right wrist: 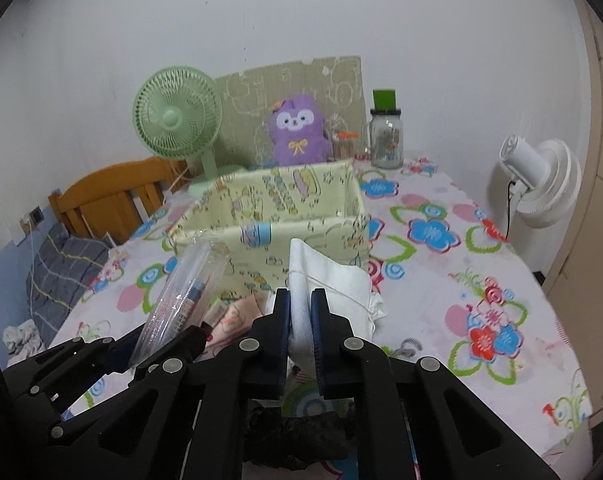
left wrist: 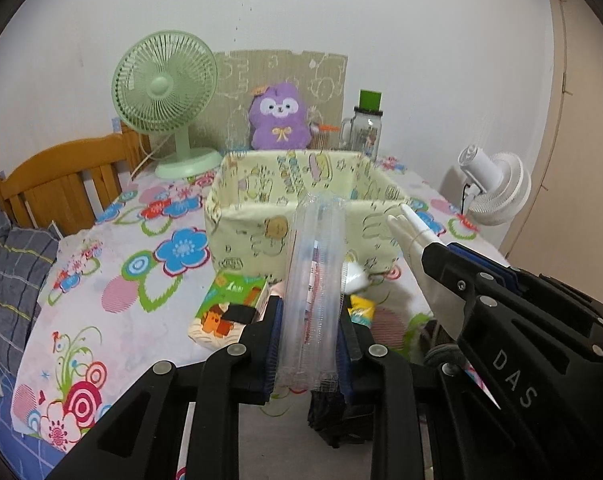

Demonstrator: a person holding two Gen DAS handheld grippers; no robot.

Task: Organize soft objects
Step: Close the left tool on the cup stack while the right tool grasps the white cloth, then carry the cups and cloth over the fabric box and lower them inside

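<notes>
Two grippers, each clamped on something soft; one fabric bin [left wrist: 261, 216] as the landmark, pale yellow with cartoon prints, open-topped, set on a flowered tablecloth [left wrist: 113, 264].

Left gripper [left wrist: 309, 344] closed on one clear plastic sleeve [left wrist: 315, 280], a long crinkly tube with blue and red print inside; sleeve pinched between both blue pads, standing up from the jaws and leaning toward the near wall of the bin, its top overlapping the bin's rim in the left wrist view.

Right gripper [right wrist: 300, 332] closed on one white folded cloth [right wrist: 329, 276], held by its near edge, the rest reaching out past the pads toward the bin's near right corner; a thin thread across the cloth; in the left wrist view the same cloth seen as a pale point just right of the bin's front.

In front of the bin, below both grippers: one green and orange packet [left wrist: 225, 308], one small yellow packet [left wrist: 363, 308], one pinkish cloth item [right wrist: 233, 316], all lying on the tablecloth.

Behind the bin: one purple plush toy [left wrist: 279, 120] upright against a cardboard sheet [left wrist: 321, 76]; one green desk fan [left wrist: 165, 96] behind and to the left; one glass jar with a green lid [left wrist: 367, 128] behind and to the right.

Well right of the bin, one white fan [right wrist: 541, 180]; well left of it, one wooden headboard [left wrist: 61, 176] and one grey checked pillow [left wrist: 9, 280].
</notes>
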